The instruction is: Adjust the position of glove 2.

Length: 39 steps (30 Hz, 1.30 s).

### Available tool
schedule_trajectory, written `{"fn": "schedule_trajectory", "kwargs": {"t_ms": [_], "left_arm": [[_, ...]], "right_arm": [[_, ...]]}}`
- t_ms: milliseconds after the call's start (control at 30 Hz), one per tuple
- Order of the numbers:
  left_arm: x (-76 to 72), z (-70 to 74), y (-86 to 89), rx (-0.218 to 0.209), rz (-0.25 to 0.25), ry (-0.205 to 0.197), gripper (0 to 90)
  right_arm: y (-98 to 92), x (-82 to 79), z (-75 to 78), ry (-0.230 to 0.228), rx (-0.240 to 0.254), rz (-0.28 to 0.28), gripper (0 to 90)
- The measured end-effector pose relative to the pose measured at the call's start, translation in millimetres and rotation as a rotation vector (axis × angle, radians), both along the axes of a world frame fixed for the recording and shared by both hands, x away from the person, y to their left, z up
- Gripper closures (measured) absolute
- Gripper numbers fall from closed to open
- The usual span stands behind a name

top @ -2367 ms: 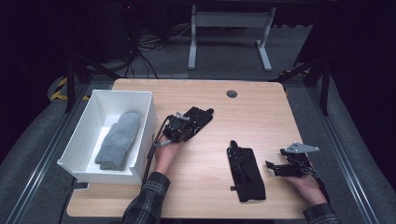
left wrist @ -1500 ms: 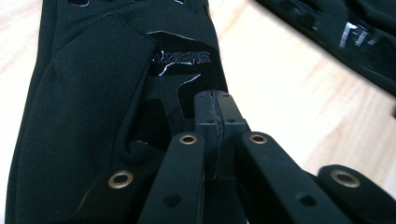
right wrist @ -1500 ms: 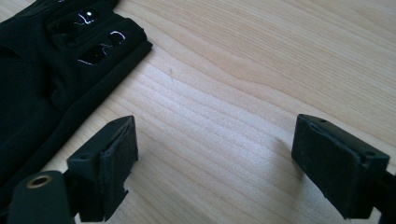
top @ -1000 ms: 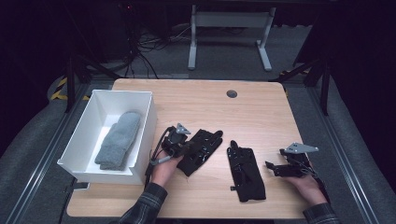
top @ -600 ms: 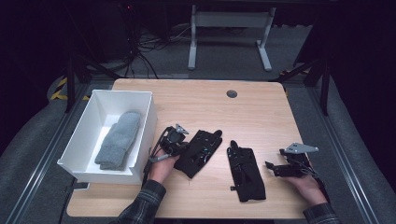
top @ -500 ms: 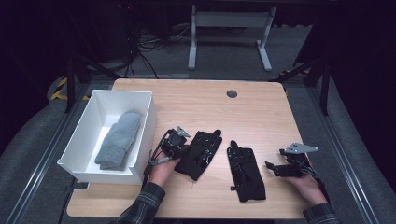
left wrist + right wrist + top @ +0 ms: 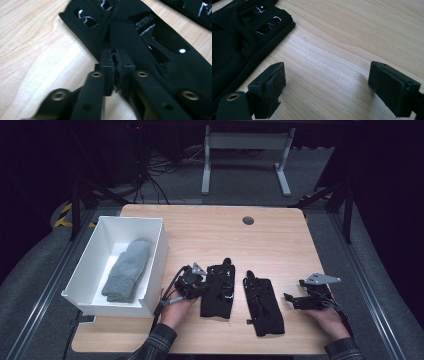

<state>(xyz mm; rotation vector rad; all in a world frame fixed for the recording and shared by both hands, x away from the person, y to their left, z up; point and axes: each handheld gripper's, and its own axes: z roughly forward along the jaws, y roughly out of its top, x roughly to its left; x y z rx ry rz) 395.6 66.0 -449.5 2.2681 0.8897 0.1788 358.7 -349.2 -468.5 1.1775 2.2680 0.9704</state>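
Now the left claw (image 7: 200,285) sits at the edge of the left-hand black fabric glove with pale printing (image 7: 218,291), which lies flat on the light wooden surface (image 7: 280,235) just beside its twin, a second black fabric glove (image 7: 263,305). In the left gripper view the jaws have just been opening a little, yet they stand almost together, a thin fold of the glove's (image 7: 155,42) edge between the pads, so I judge the grip to be letting go. The pair looks laid out side by side, with both gloves outside the white rectangular plastic bin (image 7: 87,270), where a folded grey knitted cloth (image 7: 127,269) rests. The right claw (image 7: 295,300) rests with jaws wide apart and nothing between them, near the right glove but apart from it.
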Motion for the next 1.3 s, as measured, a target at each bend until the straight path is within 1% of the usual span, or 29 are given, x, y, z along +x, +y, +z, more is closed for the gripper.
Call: {"fn": "schedule_trajectory", "kwargs": {"t_ms": [67, 100, 200, 233, 300, 400, 433, 500, 533, 567, 600, 633, 667, 700, 733, 767, 800, 833, 900, 933, 967, 1033, 1100, 1133, 1200, 1300], "left_arm": [[4.1, 1.0, -1.4, -0.007, 0.011, -0.012, 76.9], [6.0, 1.6, -1.9, -0.006, 0.018, -0.014, 74.0], [10.5, 1.4, -3.3, -0.022, 0.040, -0.021, 67.5], [11.8, 1.4, -3.3, -0.016, 0.041, -0.017, 65.8], [12.7, -0.5, -4.3, -0.013, 0.050, -0.024, 63.2], [13.2, -4.6, -6.6, 0.010, 0.054, -0.020, 60.8], [12.8, -6.0, -7.8, 0.023, 0.055, -0.025, 61.0], [12.2, -7.9, -9.3, 0.036, 0.065, -0.036, 63.6], [11.7, -8.5, -9.8, 0.028, 0.060, -0.030, 67.5], [11.4, -8.6, -10.1, 0.031, 0.063, -0.032, 70.2], [11.3, -9.0, -10.5, 0.027, 0.061, -0.030, 71.5], [10.9, -9.5, -11.2, 0.021, 0.061, -0.029, 75.2], [10.9, -9.5, -11.7, 0.022, 0.058, -0.032, 77.4], [10.9, -9.5, -11.7, 0.022, 0.058, -0.032, 79.3], [10.0, -9.3, -13.1, 0.032, 0.042, -0.041, 81.6], [10.0, -9.3, -13.1, 0.032, 0.042, -0.041, 82.9], [9.8, -9.1, -13.5, 0.035, 0.039, -0.043, 82.9], [10.0, -8.5, -13.5, 0.045, 0.035, -0.044, 85.0], [10.3, -8.6, -13.6, 0.039, 0.040, -0.043, 85.8], [10.5, -8.4, -13.3, 0.038, 0.038, -0.040, 86.1], [10.6, -8.5, -13.2, 0.036, 0.038, -0.040, 86.4], [10.7, -7.9, -13.0, 0.032, 0.038, -0.037, 87.0], [11.7, -7.7, -11.7, 0.008, 0.044, -0.022, 87.3], [12.5, -7.5, -10.5, -0.012, 0.046, -0.008, 87.4], [13.0, -5.8, -8.2, -0.035, 0.048, -0.001, 87.5], [12.6, 1.1, -3.0, -0.078, 0.043, 0.011, 87.7]], "right_arm": [[0.0, 0.0, 0.0, 0.000, 0.000, 0.000, 14.7], [0.0, 0.0, 0.0, 0.000, 0.000, 0.000, 14.7], [0.1, 0.0, 0.0, 0.000, 0.000, 0.000, 14.7], [0.1, 0.0, 0.0, 0.000, 0.000, 0.000, 14.7], [0.1, 0.0, 0.0, 0.001, 0.001, 0.000, 14.6], [0.2, -0.1, 0.0, 0.001, 0.001, 0.000, 14.7], [0.2, -0.1, 0.1, 0.001, -0.001, -0.001, 14.6], [0.2, -0.1, 0.1, 0.001, 0.000, -0.001, 14.6], [0.3, -0.2, 0.1, 0.002, 0.000, -0.002, 14.7], [0.4, -0.3, 0.1, 0.001, -0.001, -0.003, 14.8], [0.5, -0.5, 0.1, -0.001, -0.002, -0.003, 15.1], [0.8, -0.7, 0.1, 0.000, 0.000, -0.001, 15.8], [1.4, -1.1, 0.7, 0.001, 0.001, 0.003, 18.5], [1.4, -1.1, 0.7, 0.001, 0.001, 0.003, 18.5], [3.9, -3.0, 4.5, -0.003, -0.010, 0.025, 24.3], [5.3, -4.1, 6.5, -0.007, -0.008, 0.031, 27.0], [5.3, -4.1, 6.5, -0.007, -0.008, 0.031, 27.0], [8.2, -6.0, 9.3, -0.007, 0.000, 0.067, 37.3], [10.8, -7.2, 11.1, 0.011, 0.005, 0.093, 44.8], [11.8, -7.7, 11.7, 0.019, 0.010, 0.106, 50.2], [12.7, -9.1, 12.9, 0.029, 0.023, 0.128, 59.0], [15.2, -11.8, 15.3, 0.043, 0.034, 0.164, 70.8], [19.1, -15.2, 18.1, 0.053, 0.048, 0.203, 80.2], [20.6, -16.1, 18.8, 0.053, 0.055, 0.217, 84.0], [24.8, -18.0, 20.2, 0.060, 0.067, 0.251, 88.9], [32.0, -20.0, 20.0, 0.072, 0.072, 0.294, 89.7]]}}
